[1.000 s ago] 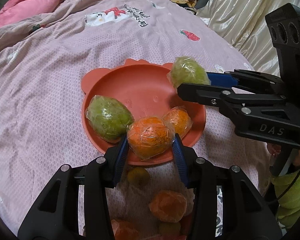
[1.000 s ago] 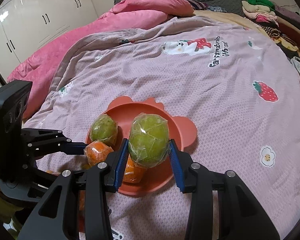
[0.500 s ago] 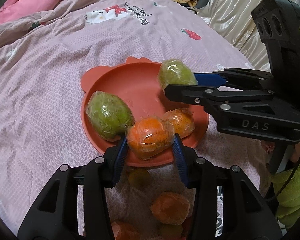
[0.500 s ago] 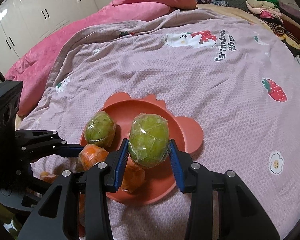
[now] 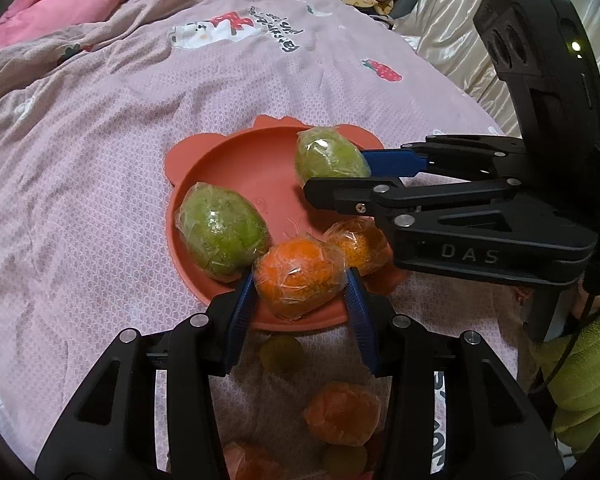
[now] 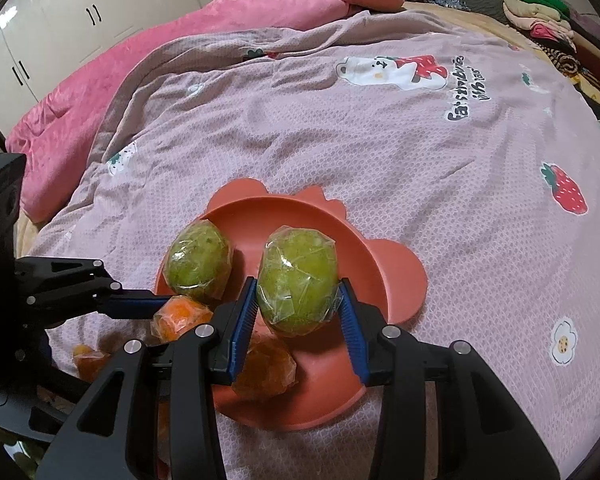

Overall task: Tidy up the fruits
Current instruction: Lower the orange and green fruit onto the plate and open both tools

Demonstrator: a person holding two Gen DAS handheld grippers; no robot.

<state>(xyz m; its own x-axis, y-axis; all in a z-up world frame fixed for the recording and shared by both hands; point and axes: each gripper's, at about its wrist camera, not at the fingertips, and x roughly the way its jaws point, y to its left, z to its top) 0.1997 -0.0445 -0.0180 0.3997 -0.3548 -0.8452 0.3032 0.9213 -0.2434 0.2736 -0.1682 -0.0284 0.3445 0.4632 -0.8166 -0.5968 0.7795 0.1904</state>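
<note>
We have a fruit in each hand. The left hand-held gripper (image 5: 300, 292) is closed on a wrapped orange fruit (image 5: 298, 276) over the near rim of the red plate (image 5: 236, 168), its blue pads pressing both sides. The right hand-held gripper (image 6: 298, 300) is clamped on a wrapped green fruit (image 6: 298, 280) above the plate's middle.

The main risk, as we judge it, is the wrapping: the film looks slick and creased, so either fruit could slide out of the pads if we tilt or loosen too early. The plate sits on a soft bed cover (image 5: 100, 140), so a dropped fruit may roll off the rim towards the loose fruit nearer us. The two grippers are also close together, and the right one could knock the orange fruit already on the plate (image 5: 358, 246).

The held green fruit is egg-shaped, its long axis running near to far, roughly along the fingers. The green fruit lying at the plate's left (image 5: 220, 232) has its long axis slanting from far left to near right. The held orange fruit lies wider than tall, its long axis across the jaws.
</note>
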